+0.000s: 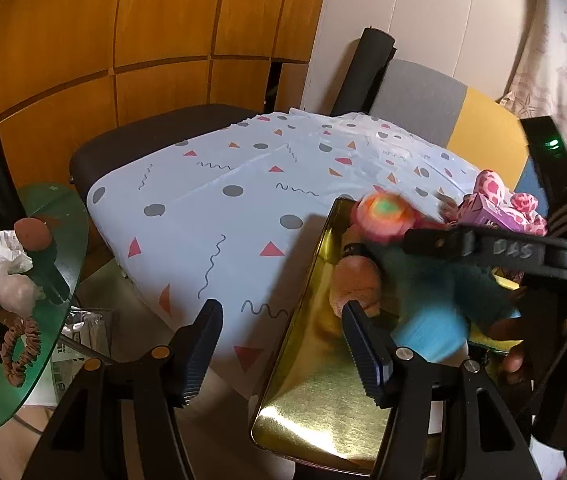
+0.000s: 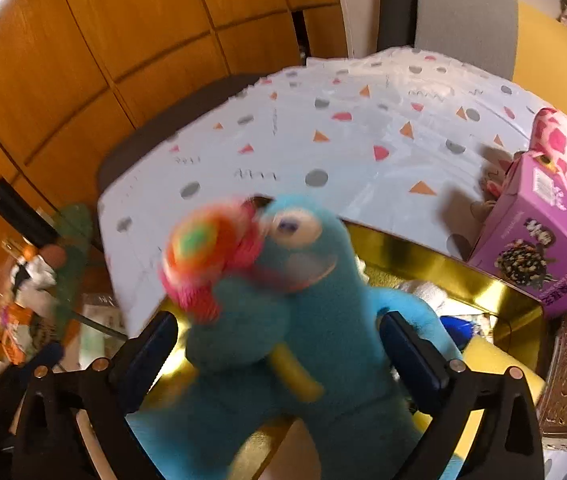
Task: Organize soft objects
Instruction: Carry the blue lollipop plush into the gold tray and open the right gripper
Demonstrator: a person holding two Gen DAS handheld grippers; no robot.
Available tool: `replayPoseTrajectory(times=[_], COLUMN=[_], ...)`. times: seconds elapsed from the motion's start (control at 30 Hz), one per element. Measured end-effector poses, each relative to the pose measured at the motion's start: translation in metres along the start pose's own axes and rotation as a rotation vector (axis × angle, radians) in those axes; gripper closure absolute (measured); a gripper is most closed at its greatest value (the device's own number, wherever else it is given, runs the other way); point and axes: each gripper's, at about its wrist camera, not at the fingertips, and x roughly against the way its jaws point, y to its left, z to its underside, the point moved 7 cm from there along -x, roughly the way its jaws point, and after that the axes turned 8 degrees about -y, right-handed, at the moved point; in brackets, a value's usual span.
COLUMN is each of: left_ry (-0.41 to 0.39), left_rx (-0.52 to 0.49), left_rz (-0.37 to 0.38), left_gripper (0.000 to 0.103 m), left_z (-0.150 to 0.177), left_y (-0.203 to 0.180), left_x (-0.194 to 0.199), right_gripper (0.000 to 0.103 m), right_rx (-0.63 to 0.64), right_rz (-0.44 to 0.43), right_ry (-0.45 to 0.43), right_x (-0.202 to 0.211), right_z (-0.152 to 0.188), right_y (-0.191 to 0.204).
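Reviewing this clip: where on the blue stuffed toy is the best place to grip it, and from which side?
Grip the blue stuffed toy around its body just below the head, coming from behind and below, as the right gripper does. The body is narrowest there, the fingers fit either side, and the bulky head and pink-orange tuft stay clear above the gold tray.

Patterned tablecloth (image 1: pixel 211 184), purple carton (image 2: pixel 543 240), green glass side table (image 1: pixel 63 216), wooden wall panels (image 1: pixel 123 32)

Warm indoor light, glare on the gold tray (image 1: pixel 315 412), motion blur on the blue plush (image 2: pixel 315 304), fisheye-bent edges.
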Motion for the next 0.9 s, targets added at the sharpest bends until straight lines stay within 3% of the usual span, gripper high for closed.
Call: replayPoseTrajectory(times=[0.2, 0.43, 0.67, 0.9], left_ry=[-0.010, -0.042, -0.064, -0.080], left_rx=[-0.011, -0.024, -0.083, -0.180], left_rz=[0.005, 0.002, 0.042, 0.142], left_gripper=[0.038, 0.038, 0.038, 0.034], left_z=[0.000, -0.005, -0.006, 0.000], left_y=[-0.004, -0.007, -0.032, -0.082], left_x=[0.007, 0.015, 0.026, 0.042], right_gripper=[0.000, 0.000, 0.000, 0.000], right_rx=[-0.020, -0.021, 0.001, -0.046], right_rz=[0.016, 0.075, 0.176, 0.271], right_ry=[-0.038, -0.143, -0.210, -0.211], right_x=[0.019, 0.072, 0.127, 0.163], right_z=[-0.012, -0.005, 0.029, 0.076], right_y=[-0.002, -0.024, -0.057, -0.099])
